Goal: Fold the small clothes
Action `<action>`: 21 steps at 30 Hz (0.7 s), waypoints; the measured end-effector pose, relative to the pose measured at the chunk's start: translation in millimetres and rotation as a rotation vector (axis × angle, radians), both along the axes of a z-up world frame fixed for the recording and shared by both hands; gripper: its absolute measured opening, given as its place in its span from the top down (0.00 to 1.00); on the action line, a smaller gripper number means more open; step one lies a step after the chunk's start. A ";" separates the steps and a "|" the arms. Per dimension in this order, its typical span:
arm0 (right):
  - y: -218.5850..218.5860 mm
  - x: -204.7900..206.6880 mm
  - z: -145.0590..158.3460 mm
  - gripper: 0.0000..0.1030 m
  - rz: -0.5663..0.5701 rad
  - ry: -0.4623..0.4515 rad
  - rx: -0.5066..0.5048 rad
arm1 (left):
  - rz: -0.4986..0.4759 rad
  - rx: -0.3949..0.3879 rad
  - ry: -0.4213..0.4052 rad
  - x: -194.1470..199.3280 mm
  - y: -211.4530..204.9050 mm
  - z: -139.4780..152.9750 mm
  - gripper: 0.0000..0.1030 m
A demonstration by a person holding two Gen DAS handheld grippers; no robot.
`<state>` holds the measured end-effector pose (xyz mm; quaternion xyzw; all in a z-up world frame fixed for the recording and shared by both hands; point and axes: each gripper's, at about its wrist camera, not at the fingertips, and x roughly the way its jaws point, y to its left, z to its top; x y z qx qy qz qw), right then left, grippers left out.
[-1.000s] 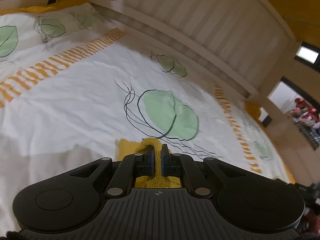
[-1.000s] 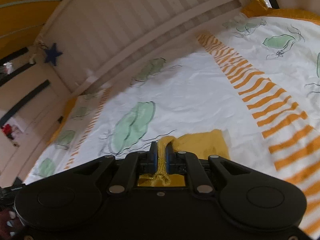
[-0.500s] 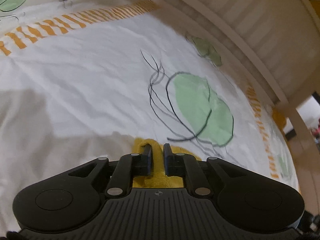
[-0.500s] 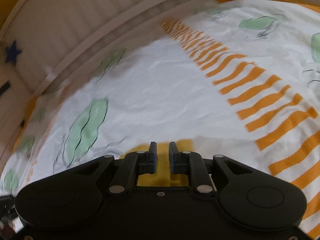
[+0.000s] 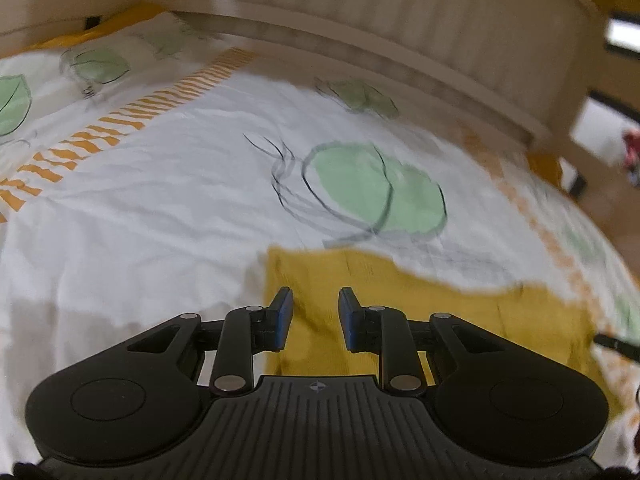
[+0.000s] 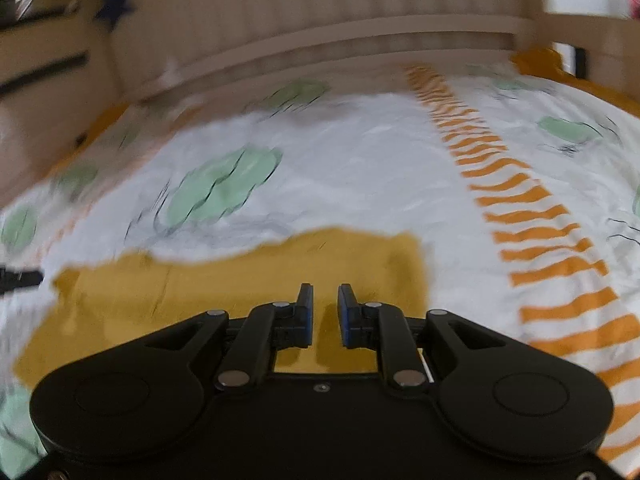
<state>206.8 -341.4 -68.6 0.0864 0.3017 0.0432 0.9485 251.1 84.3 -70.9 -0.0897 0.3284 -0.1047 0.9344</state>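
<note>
Both the left gripper (image 5: 315, 300) and right gripper (image 6: 324, 296) have let go of the yellow garment (image 5: 460, 320); the left's jaws are opening, the right's stand apart, both empty; this fold looks laid flat on the sheet (image 5: 160, 208).

Ahead of both pairs of fingers, open flat white bedsheet with green leaf prints and orange striped bands (image 5: 168, 200), nothing standing on it. Beyond that, barred by a cream slatted wooden bed rail (image 5: 400, 20) running across the far edge. Directly under and between the fingers of the left gripper (image 5: 315, 316) and the right gripper (image 6: 325, 314), only a flat mustard-yellow knitted garment (image 6: 224, 280), lying low, jaws parted with nothing pinched. Left jaws opening. Outward of each finger pair, clear sheet. At the far right of the left view, an open doorway gap (image 5: 596, 136).
</note>
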 end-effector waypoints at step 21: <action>4.3 96.9 -3.5 0.76 -0.163 0.108 0.038 | 0.045 -0.023 0.011 -8.3 -4.3 -54.4 0.76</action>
